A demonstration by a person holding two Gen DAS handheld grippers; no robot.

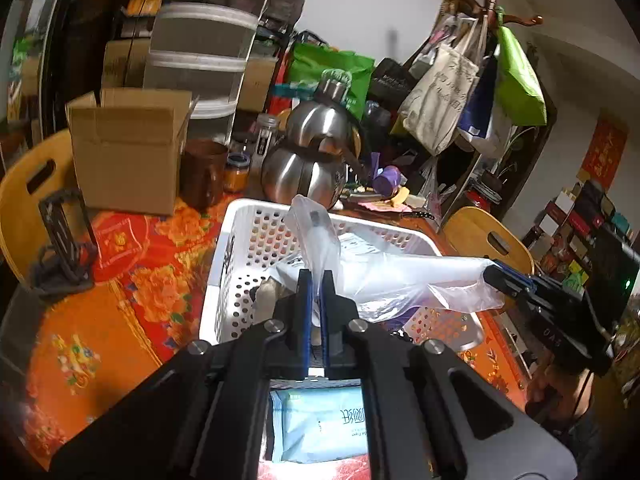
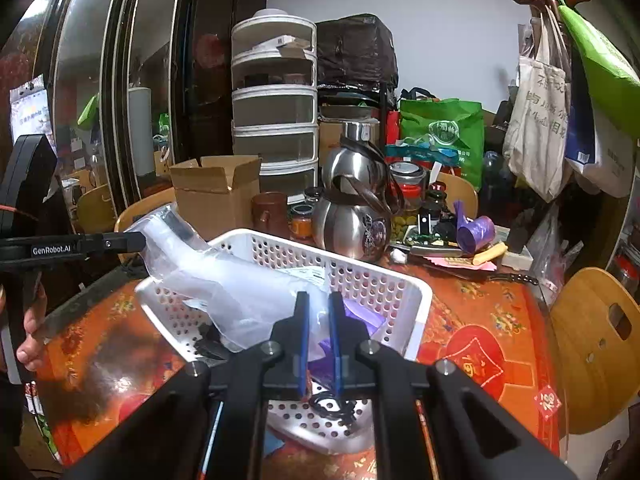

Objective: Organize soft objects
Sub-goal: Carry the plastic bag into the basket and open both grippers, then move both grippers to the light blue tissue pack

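Observation:
A clear plastic bag (image 1: pixel 400 272) hangs stretched between both grippers above a white perforated basket (image 1: pixel 240 240). In the left wrist view my left gripper (image 1: pixel 318 280) is shut on one end of the bag, and the right gripper (image 1: pixel 508 280) pinches the other end at the right. From the right wrist view my right gripper (image 2: pixel 319 304) is shut on the bag (image 2: pixel 224 280), while the left gripper (image 2: pixel 132 242) holds the far end at the left. The basket (image 2: pixel 400 280) holds a purple soft item (image 2: pixel 360 316) and some packets. A light blue tissue pack (image 1: pixel 320 424) lies below the left gripper.
The table has an orange-red flowered cloth (image 1: pixel 120 312). Behind the basket stand a cardboard box (image 1: pixel 128 152), a brown mug (image 1: pixel 204 172), two steel kettles (image 1: pixel 308 168) and a purple bag roll (image 2: pixel 476 232). A black stand (image 1: pixel 64 240) is at left; wooden chairs (image 2: pixel 592 344) flank the table.

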